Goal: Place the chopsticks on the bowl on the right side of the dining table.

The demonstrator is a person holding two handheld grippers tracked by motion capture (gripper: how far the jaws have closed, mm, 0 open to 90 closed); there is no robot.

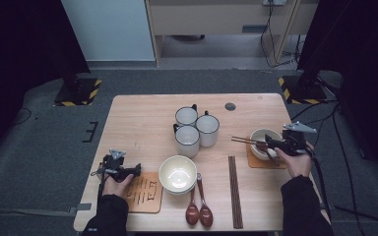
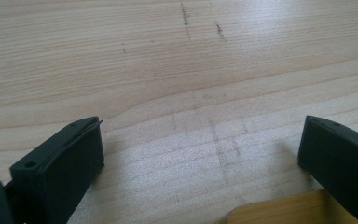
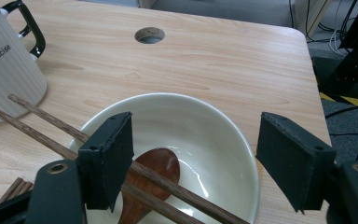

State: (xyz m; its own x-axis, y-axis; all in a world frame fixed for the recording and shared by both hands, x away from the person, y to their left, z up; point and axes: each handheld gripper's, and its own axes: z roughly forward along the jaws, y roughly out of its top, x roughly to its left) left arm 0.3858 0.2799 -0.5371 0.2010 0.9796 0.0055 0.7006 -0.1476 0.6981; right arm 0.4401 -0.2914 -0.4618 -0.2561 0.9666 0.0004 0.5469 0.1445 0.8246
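Observation:
A cream bowl (image 1: 262,139) sits on a brown mat (image 1: 256,161) at the table's right. A brown spoon (image 3: 156,165) lies in it, and a pair of wooden chopsticks (image 3: 51,122) rests across its rim, pointing left toward the mugs. My right gripper (image 3: 196,126) hovers just over this bowl (image 3: 205,140) with its jaws wide apart. The chopsticks run under the left jaw and nothing is pinched. My left gripper (image 1: 138,170) rests low at the front left beside a patterned wooden mat (image 1: 145,194). Its jaws (image 2: 200,126) are open over bare tabletop.
Three white mugs (image 1: 197,129) cluster at the table's middle. A second cream bowl (image 1: 177,173) stands near the front. Two brown spoons (image 1: 199,211) and another chopstick pair (image 1: 234,191) lie beside it. A round hole (image 3: 149,35) is set in the tabletop behind the right bowl.

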